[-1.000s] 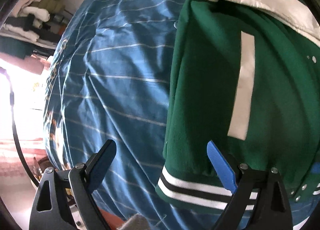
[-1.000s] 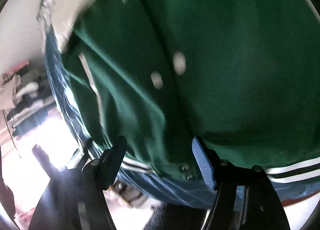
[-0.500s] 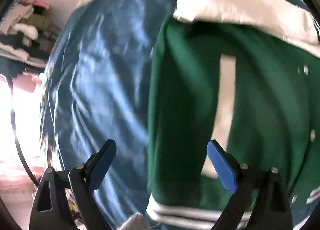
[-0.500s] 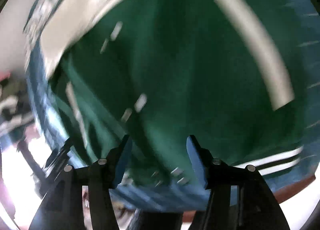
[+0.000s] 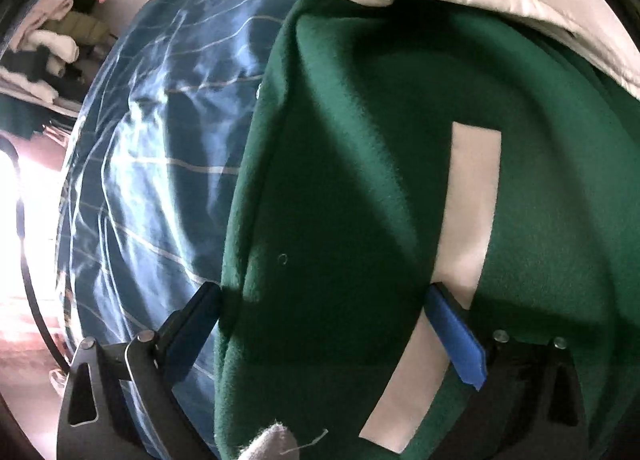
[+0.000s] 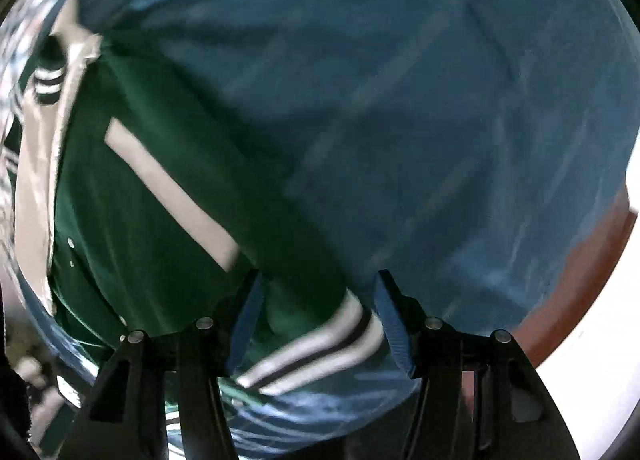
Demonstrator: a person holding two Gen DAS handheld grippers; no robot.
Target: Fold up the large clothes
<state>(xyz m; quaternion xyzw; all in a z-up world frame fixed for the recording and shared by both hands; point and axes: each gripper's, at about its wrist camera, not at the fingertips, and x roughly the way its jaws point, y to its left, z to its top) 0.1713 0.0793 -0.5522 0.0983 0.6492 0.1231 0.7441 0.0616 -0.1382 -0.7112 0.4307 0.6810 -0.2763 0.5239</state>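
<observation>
green varsity jacket is being spread on the blue striped bedspread | left gripper is being held apart across its folded side edge | right gripper is being held apart around the striped hem at 6 o'clock, contact unclear through blur

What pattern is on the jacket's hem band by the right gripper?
The hem band carries white and black stripes on the green jacket, clearest in the right wrist view between the right gripper fingers.
</observation>
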